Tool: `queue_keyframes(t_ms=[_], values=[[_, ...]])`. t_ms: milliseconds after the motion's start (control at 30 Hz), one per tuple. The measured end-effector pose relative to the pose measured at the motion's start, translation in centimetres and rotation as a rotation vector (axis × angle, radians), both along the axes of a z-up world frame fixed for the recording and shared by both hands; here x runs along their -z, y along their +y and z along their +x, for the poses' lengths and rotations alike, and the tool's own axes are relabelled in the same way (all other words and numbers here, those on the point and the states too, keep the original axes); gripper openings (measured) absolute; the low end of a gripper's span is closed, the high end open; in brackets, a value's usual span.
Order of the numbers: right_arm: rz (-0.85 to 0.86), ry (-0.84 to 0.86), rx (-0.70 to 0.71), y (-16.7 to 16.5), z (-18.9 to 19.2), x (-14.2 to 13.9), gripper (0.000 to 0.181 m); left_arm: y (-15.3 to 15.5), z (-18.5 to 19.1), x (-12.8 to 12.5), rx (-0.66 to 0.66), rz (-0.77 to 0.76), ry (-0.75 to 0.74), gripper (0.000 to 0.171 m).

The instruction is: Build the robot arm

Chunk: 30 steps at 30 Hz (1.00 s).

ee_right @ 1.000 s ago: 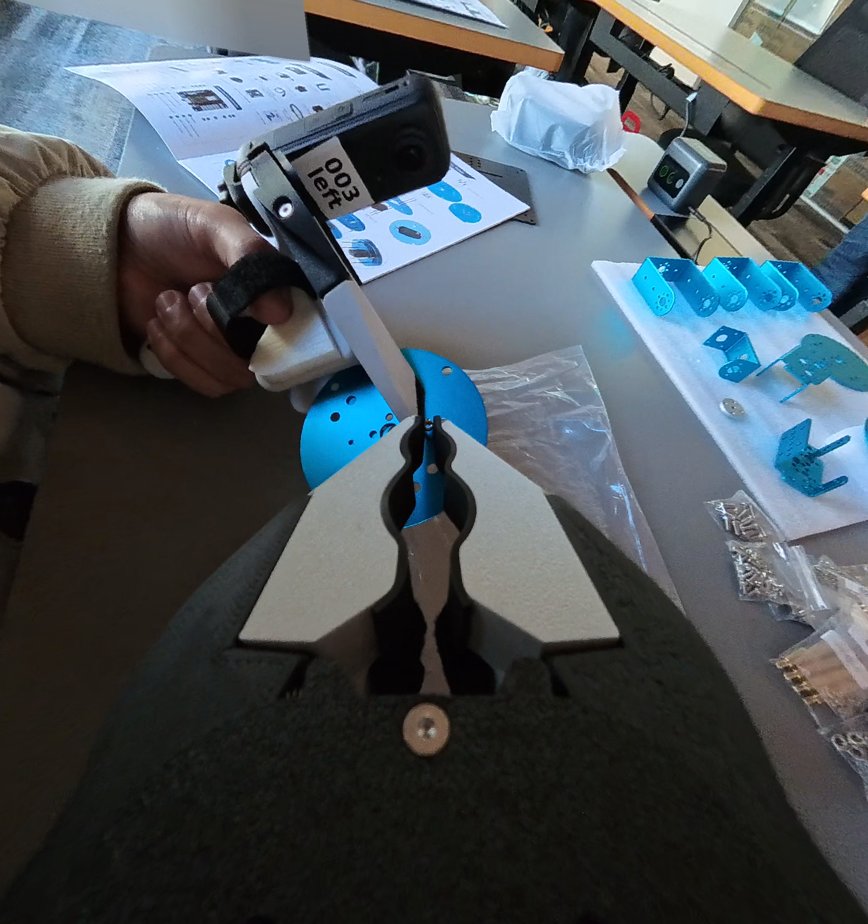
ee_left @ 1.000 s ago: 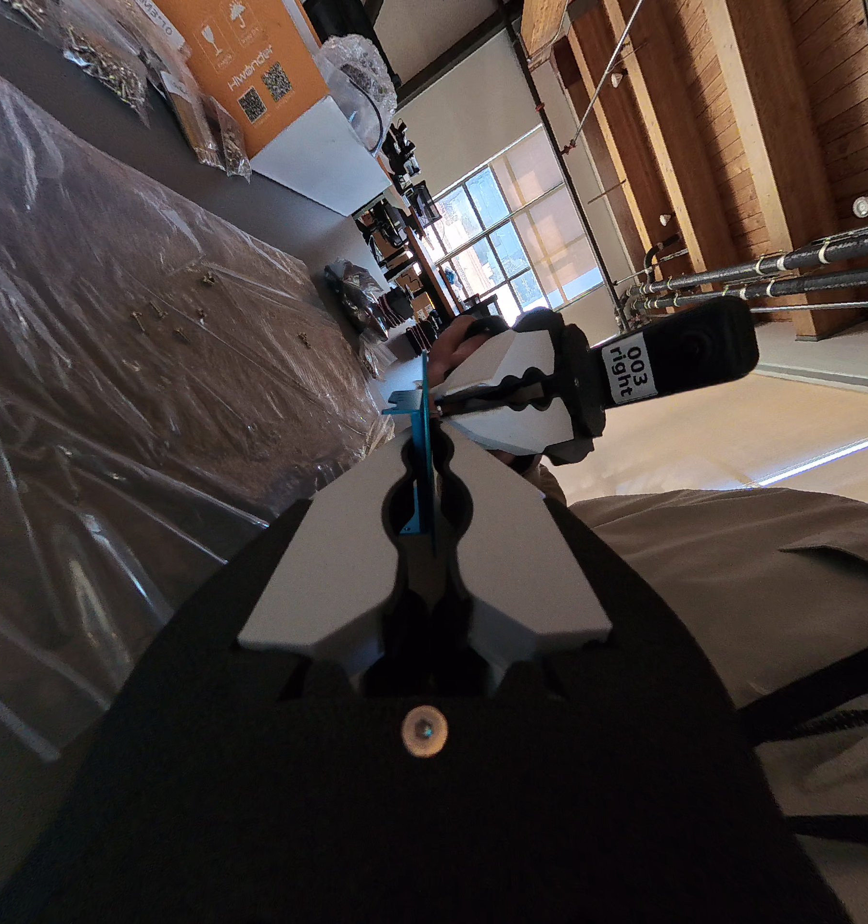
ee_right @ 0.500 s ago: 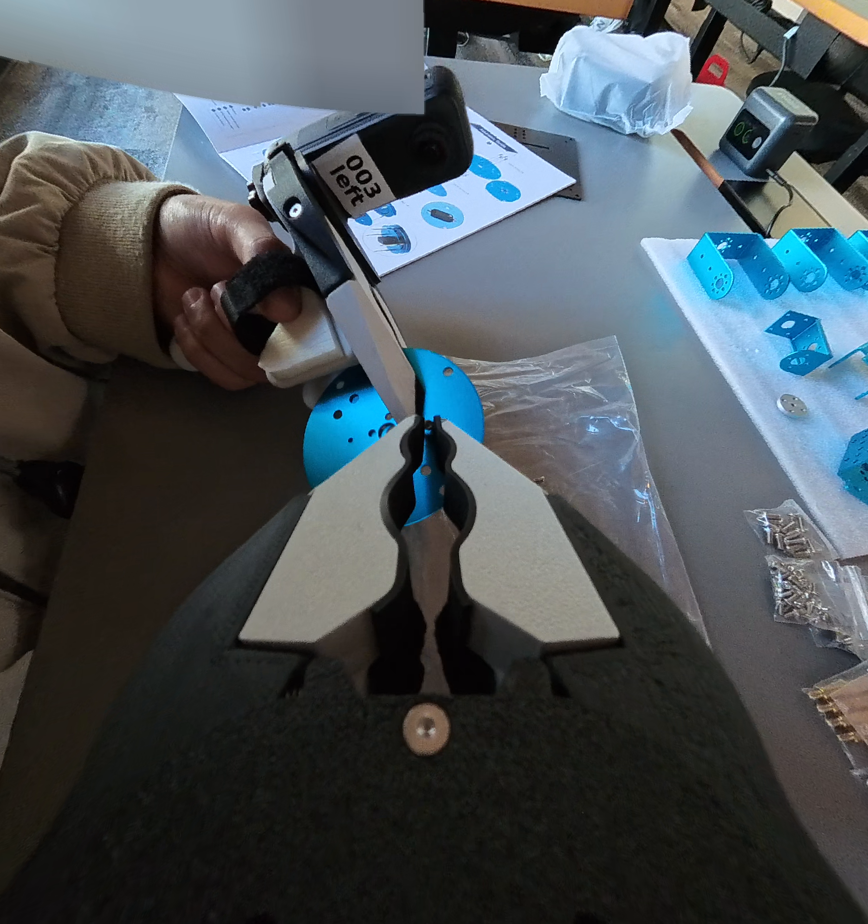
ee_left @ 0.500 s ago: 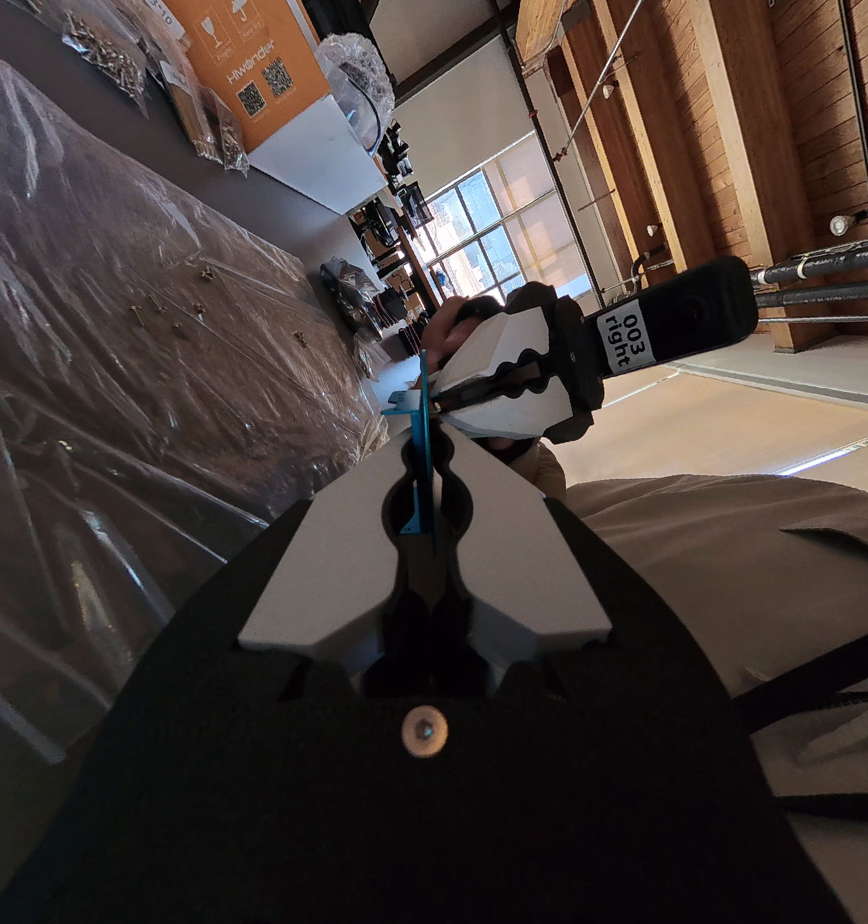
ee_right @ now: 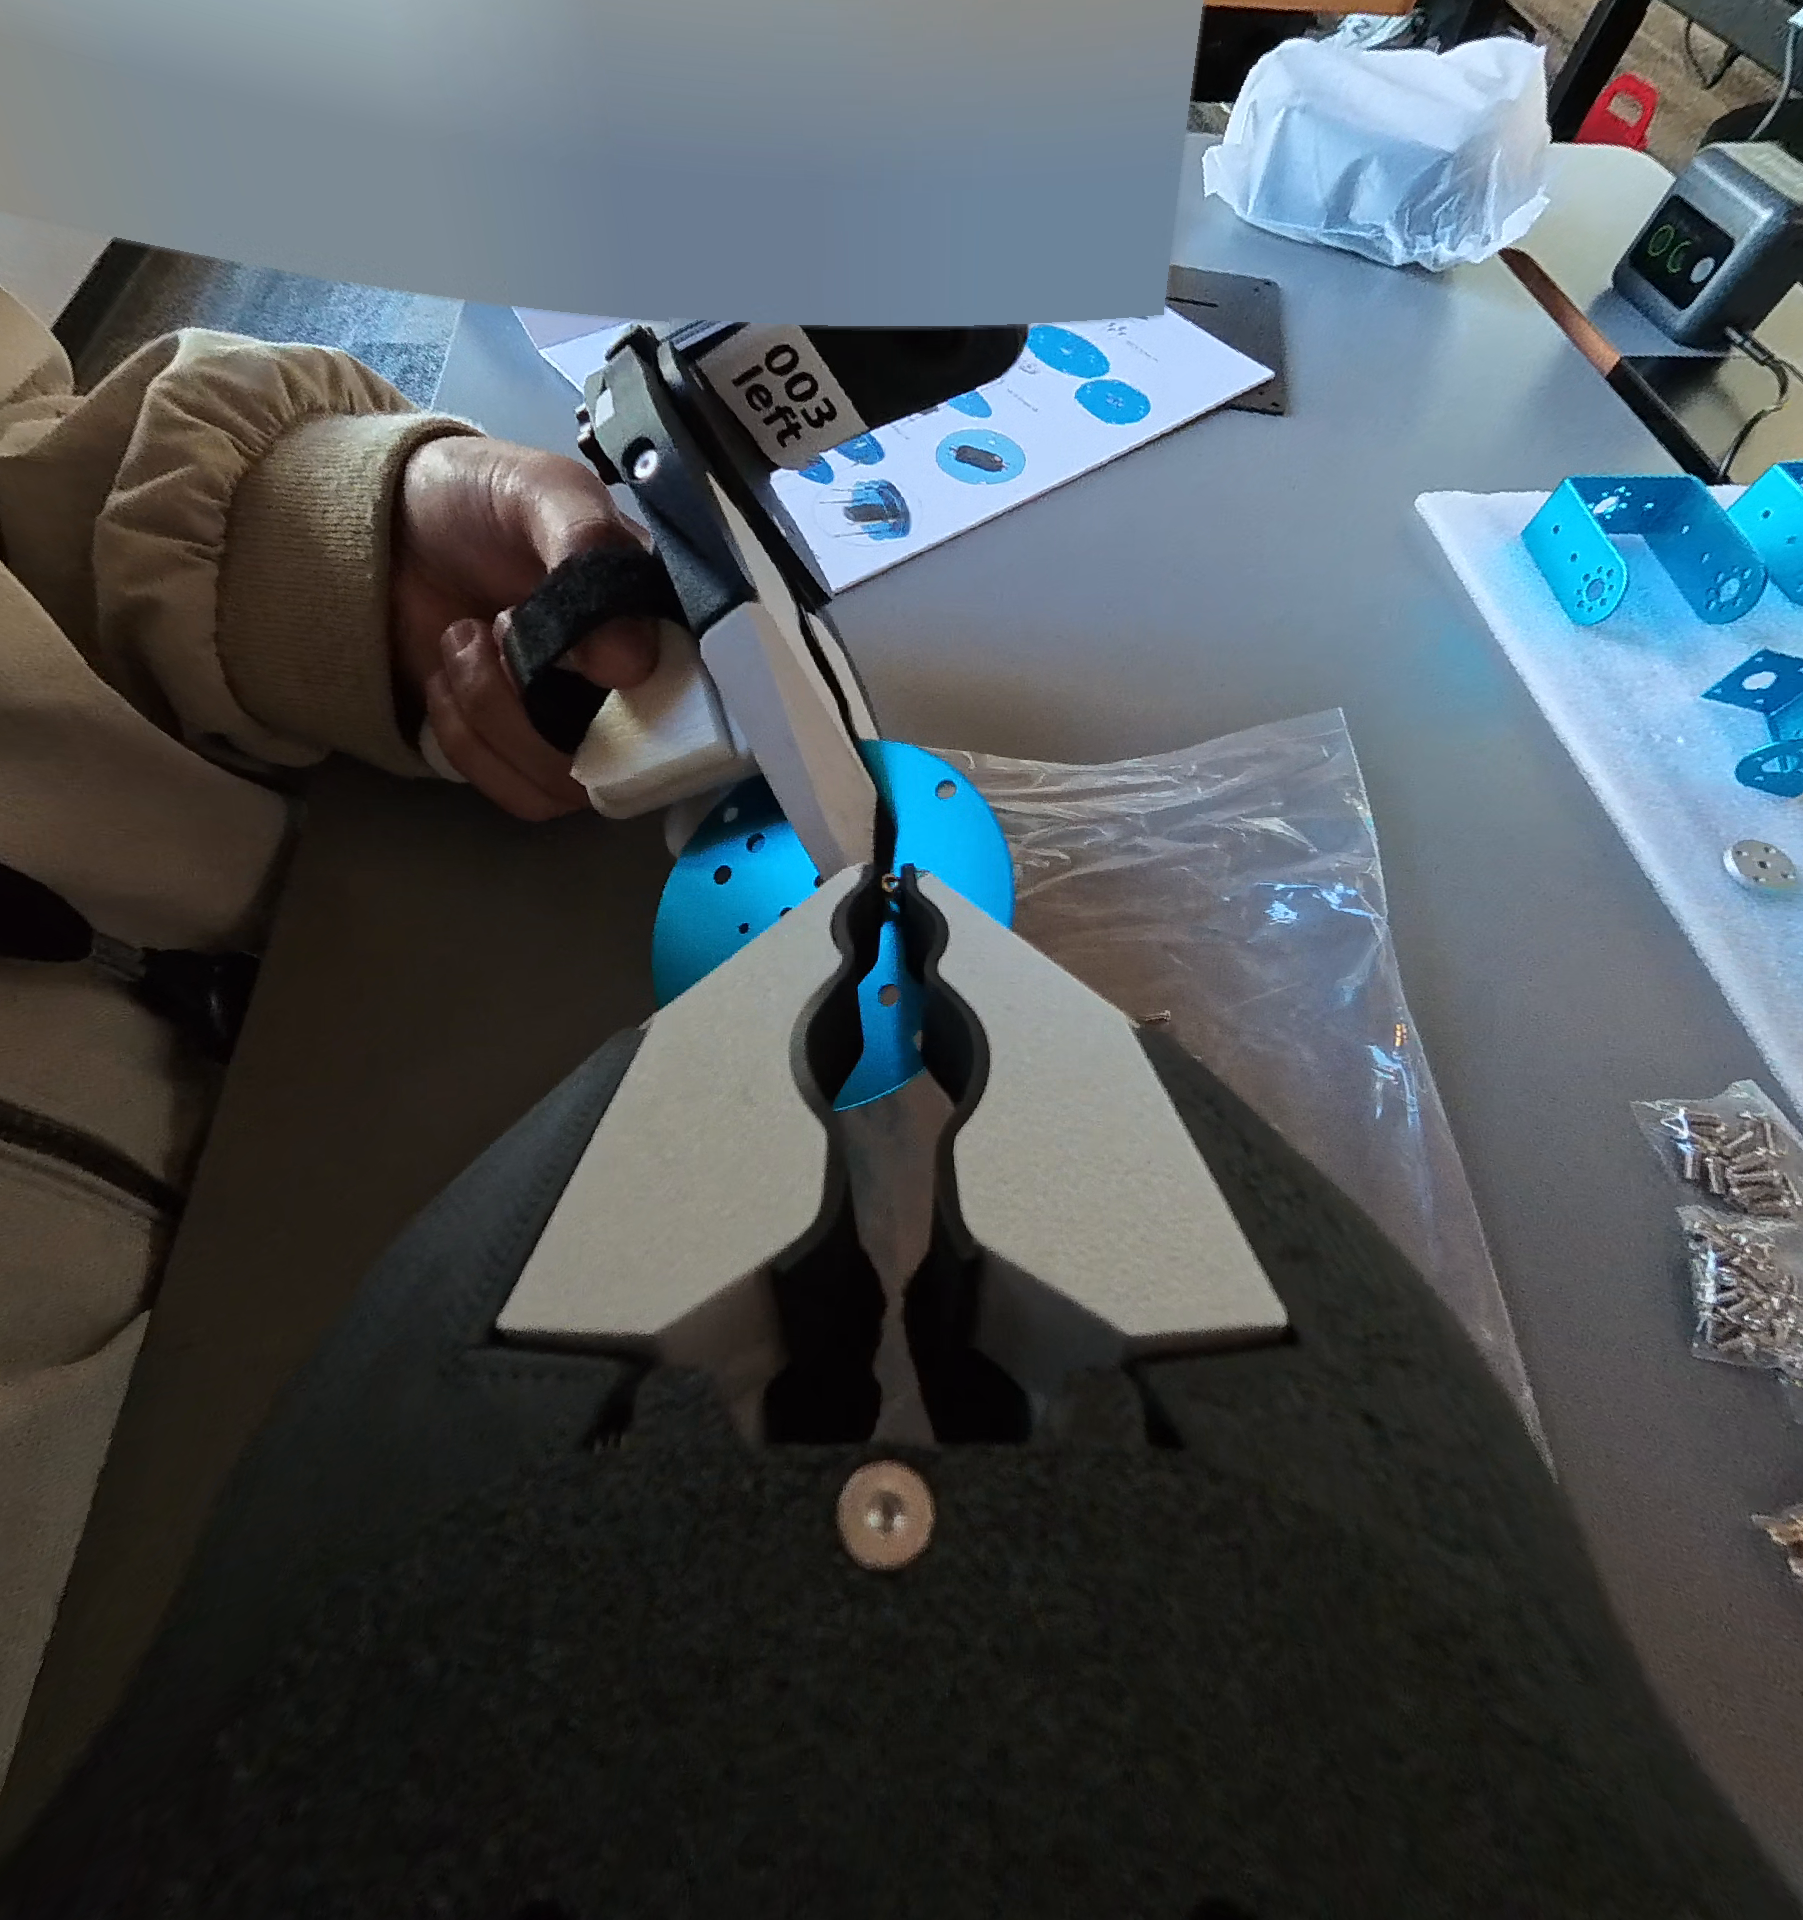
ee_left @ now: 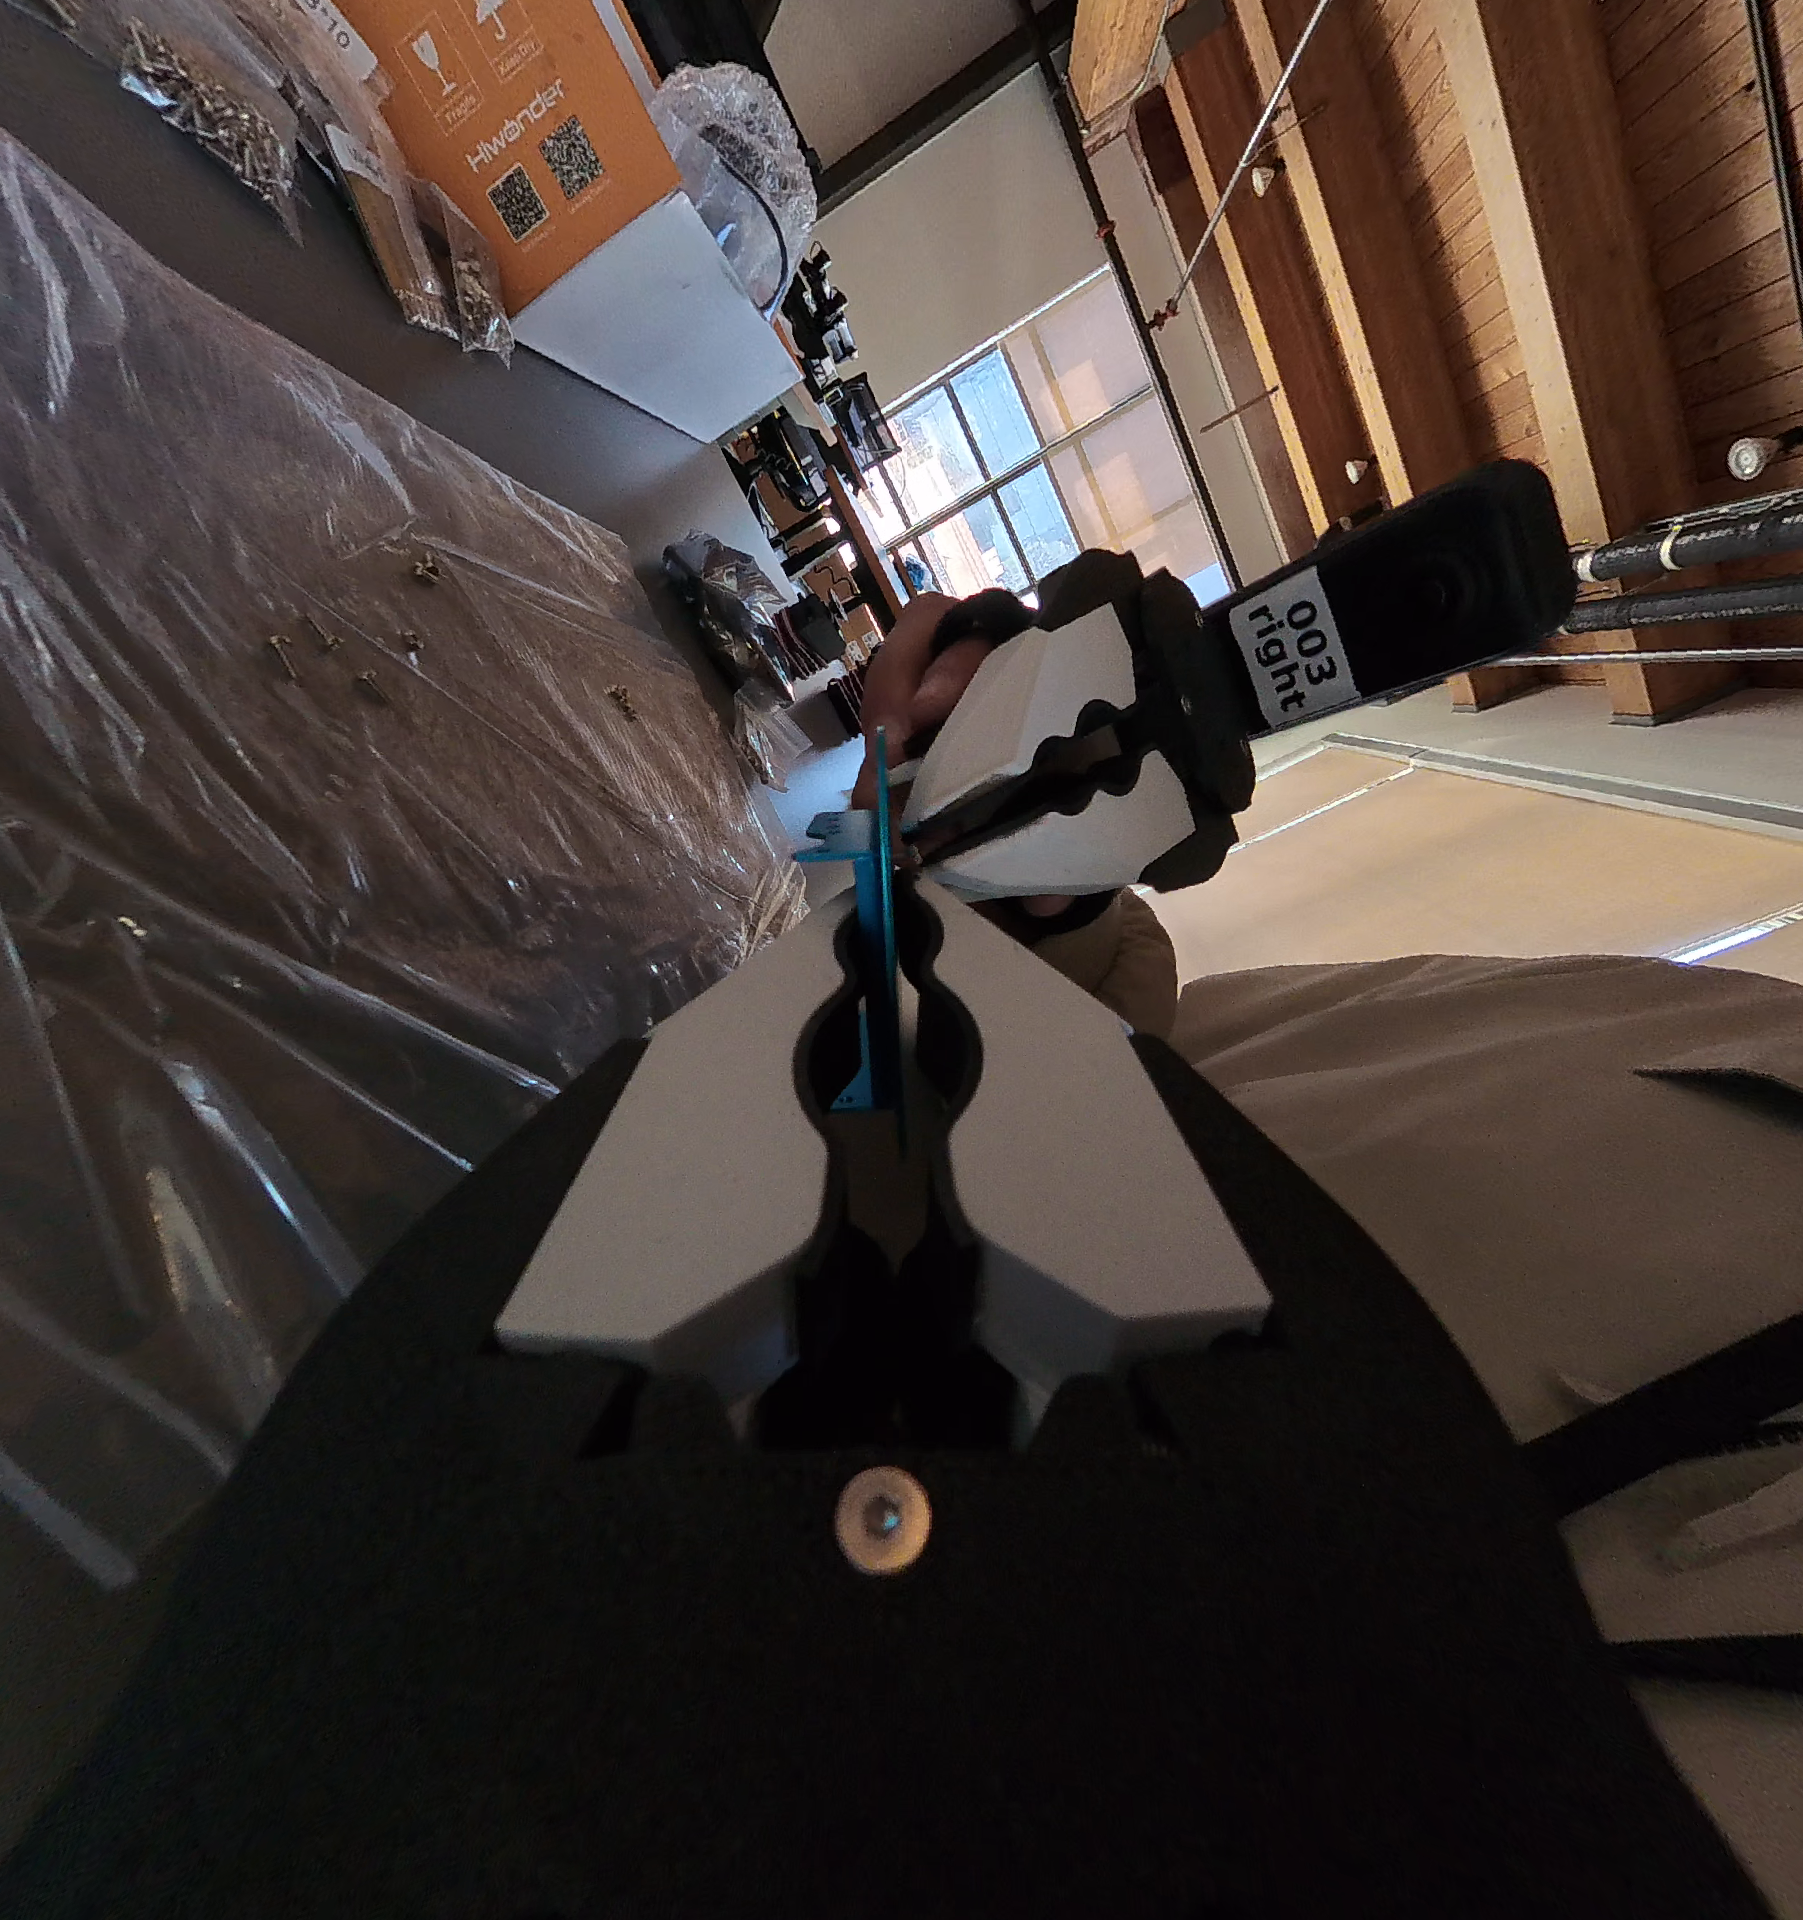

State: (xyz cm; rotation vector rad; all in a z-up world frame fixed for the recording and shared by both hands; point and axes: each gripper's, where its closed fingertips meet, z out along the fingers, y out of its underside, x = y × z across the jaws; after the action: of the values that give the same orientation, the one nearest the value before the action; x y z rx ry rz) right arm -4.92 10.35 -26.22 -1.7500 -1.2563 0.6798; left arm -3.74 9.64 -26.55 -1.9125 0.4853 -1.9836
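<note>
2 grippers meet at 1 blue round plate [ee_right: 772,862], held on edge above the grey table [ee_right: 1240,623]. The left gripper [ee_left: 884,914] is clamped on the plate's rim, a small blue bracket [ee_left: 832,836] jutting from the plate's far side. The right gripper [ee_right: 892,883] is closed, pinching a tiny brass-coloured screw [ee_right: 889,883] at its tips, right against the plate's face. A clear plastic bag [ee_right: 1240,883] lies beneath, with blue brackets [ee_right: 1645,540] on a white foam sheet [ee_right: 1562,727] and screw packets [ee_right: 1749,1247] well apart.
</note>
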Motion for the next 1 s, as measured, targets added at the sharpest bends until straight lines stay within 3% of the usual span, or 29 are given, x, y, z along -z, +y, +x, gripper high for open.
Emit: queue_keyframes(t_ms=[1000], values=[[-0.073, 0.000, -0.030, -0.05, 0.01, 0.16, 0.002, -0.03, -0.12, 0.01, -0.002, 0.001, 0.000, 0.001]])
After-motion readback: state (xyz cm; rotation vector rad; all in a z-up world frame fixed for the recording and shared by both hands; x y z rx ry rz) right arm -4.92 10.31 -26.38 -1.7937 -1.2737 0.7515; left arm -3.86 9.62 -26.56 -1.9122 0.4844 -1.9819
